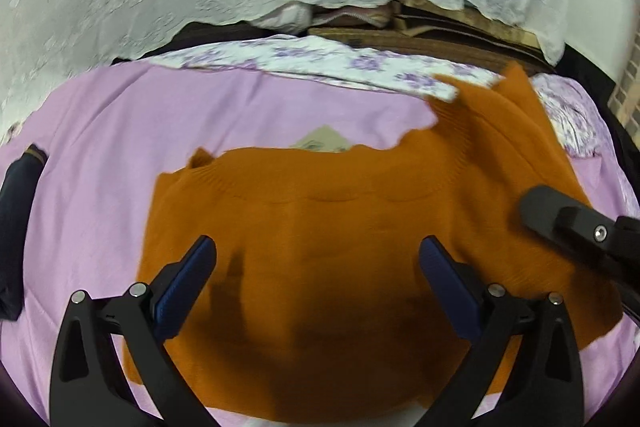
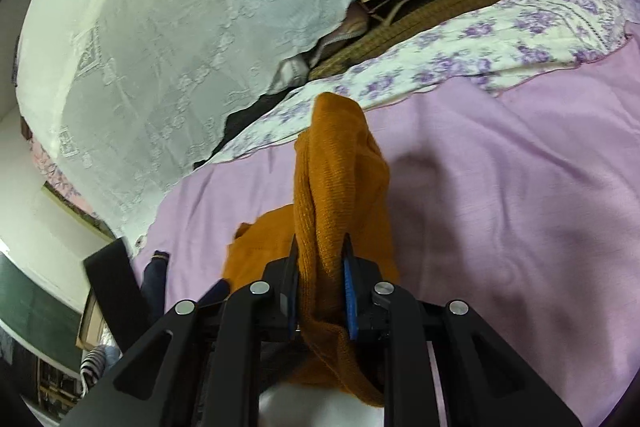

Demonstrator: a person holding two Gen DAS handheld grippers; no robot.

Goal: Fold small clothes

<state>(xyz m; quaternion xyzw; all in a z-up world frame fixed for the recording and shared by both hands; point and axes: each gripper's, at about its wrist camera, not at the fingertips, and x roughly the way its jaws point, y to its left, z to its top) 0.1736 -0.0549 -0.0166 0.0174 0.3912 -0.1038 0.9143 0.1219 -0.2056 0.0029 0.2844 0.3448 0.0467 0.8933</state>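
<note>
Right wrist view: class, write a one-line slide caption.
Right gripper pinches a bunched orange sweater above the purple bedsheet.

A lilac-sheeted bed (image 1: pixel 100 147) bore an orange sweater (image 1: pixel 320 247), a floral quilt (image 1: pixel 304 61) and a dark garment (image 1: pixel 18 211).

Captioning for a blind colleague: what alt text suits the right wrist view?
The right gripper is shut on a bunched fold of the orange knit sweater, lifting it above a lilac bedsheet. A white lace cloth hangs behind.
</note>
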